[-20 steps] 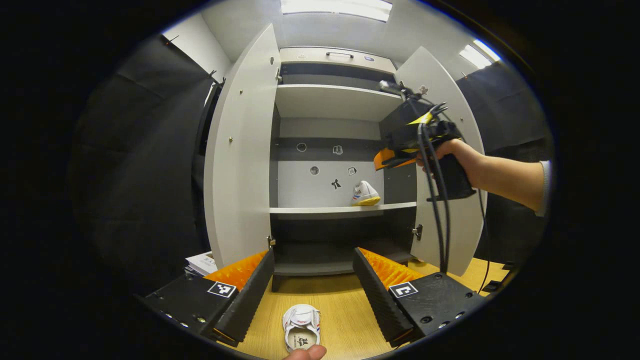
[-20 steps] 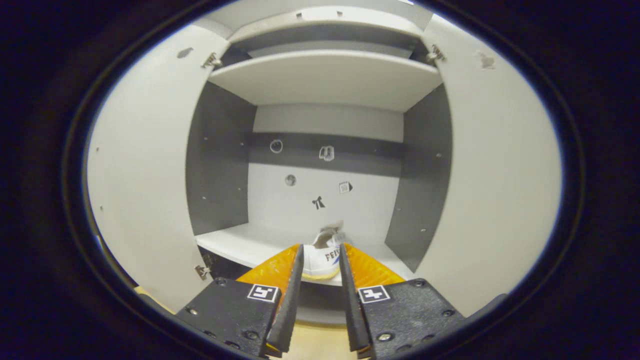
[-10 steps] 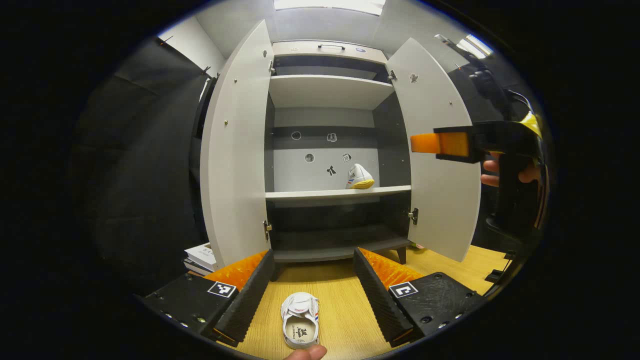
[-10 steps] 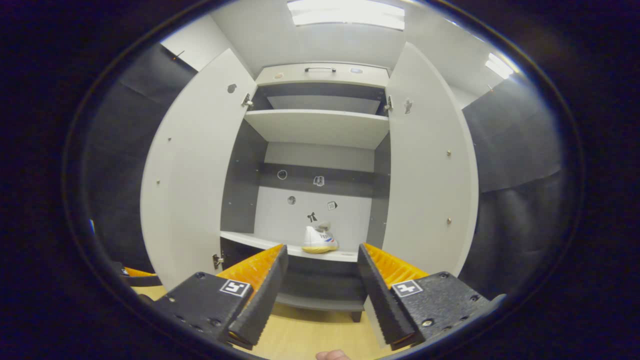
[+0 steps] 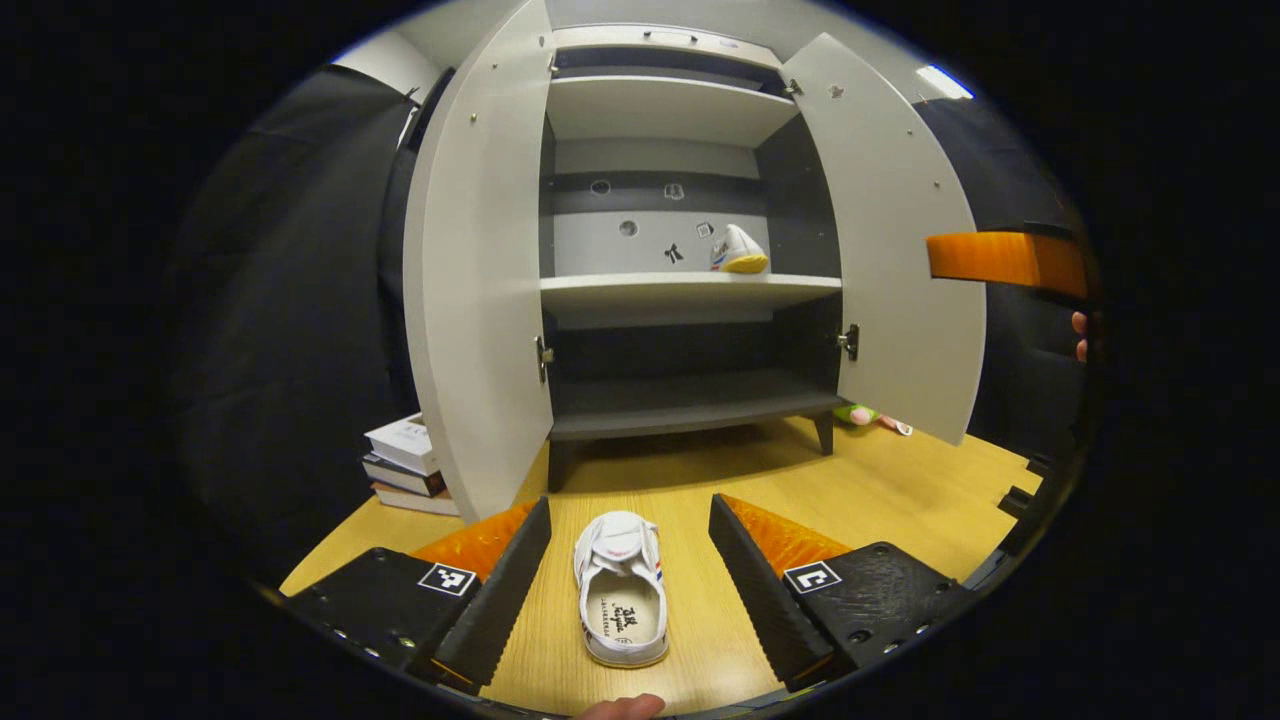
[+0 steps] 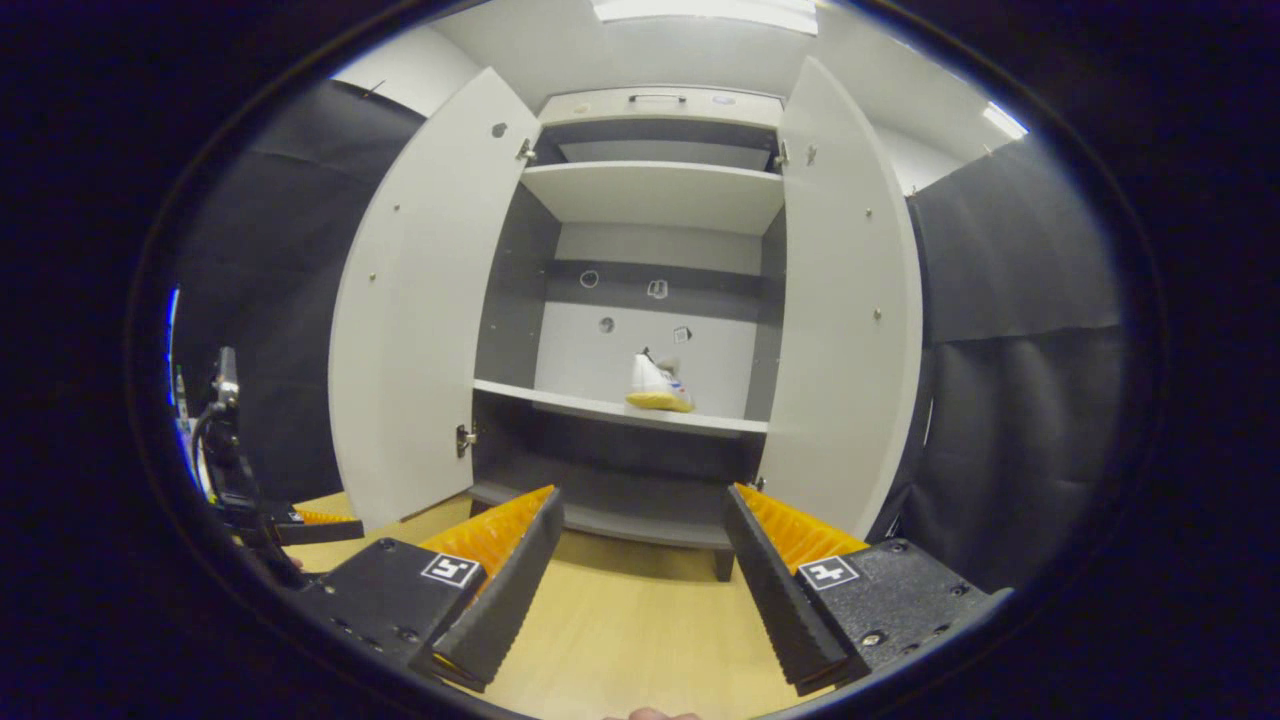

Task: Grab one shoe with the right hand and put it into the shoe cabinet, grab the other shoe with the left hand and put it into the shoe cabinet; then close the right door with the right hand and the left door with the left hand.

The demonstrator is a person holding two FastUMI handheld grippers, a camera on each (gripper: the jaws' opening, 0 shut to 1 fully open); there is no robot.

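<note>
Fingers of my left gripper (image 5: 630,560) are spread wide, and between them, touching neither, a white shoe (image 5: 621,588) lies on the wooden floor (image 5: 880,490), toe pointing ahead. Beyond the fingertips I see the shoe cabinet (image 5: 690,290), its left door (image 5: 475,260) and right door (image 5: 900,230) both swung open. On its middle shelf (image 5: 690,287), ahead and to the right of the fingers, sits the other shoe (image 5: 738,250). My right gripper (image 6: 645,555) hangs with fingers also spread, holding nothing, aimed at the same cabinet; that shelved shoe (image 6: 657,384) lies straight ahead above the fingertips. Stacked books (image 5: 405,462) rest left of the cabinet.
</note>
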